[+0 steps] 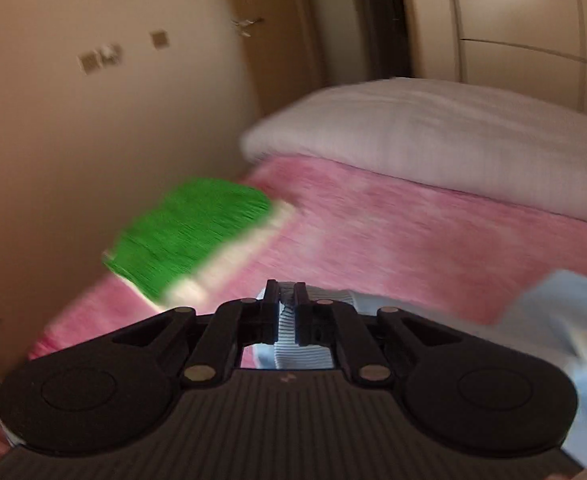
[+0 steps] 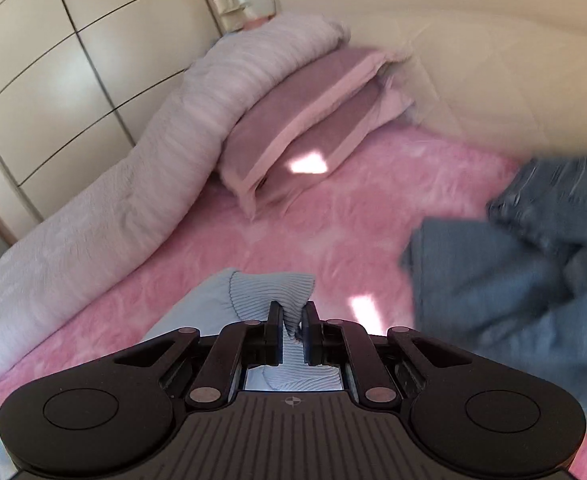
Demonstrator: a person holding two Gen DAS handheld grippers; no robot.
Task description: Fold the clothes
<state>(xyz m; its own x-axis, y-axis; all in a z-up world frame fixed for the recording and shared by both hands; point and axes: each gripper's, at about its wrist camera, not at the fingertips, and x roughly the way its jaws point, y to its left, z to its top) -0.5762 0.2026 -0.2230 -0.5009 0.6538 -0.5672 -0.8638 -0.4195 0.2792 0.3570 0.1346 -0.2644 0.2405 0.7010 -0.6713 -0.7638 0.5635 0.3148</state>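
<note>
A light blue garment with ribbed hems lies on the pink bedspread (image 1: 393, 240). My left gripper (image 1: 286, 300) is shut on a ribbed edge of the light blue garment (image 1: 573, 320), which spreads off to the right. My right gripper (image 2: 293, 316) is shut on another ribbed cuff of the same garment (image 2: 269, 292), bunched just ahead of the fingers, low over the pink bedspread (image 2: 333, 220). Both views are motion-blurred.
A folded green and white garment (image 1: 189, 232) lies at the bed's left edge by the wall. A white duvet (image 1: 433, 136) runs along the far side, also in the right wrist view (image 2: 141, 160). Pink pillows (image 2: 305, 120) and crumpled blue jeans (image 2: 513, 272) lie ahead.
</note>
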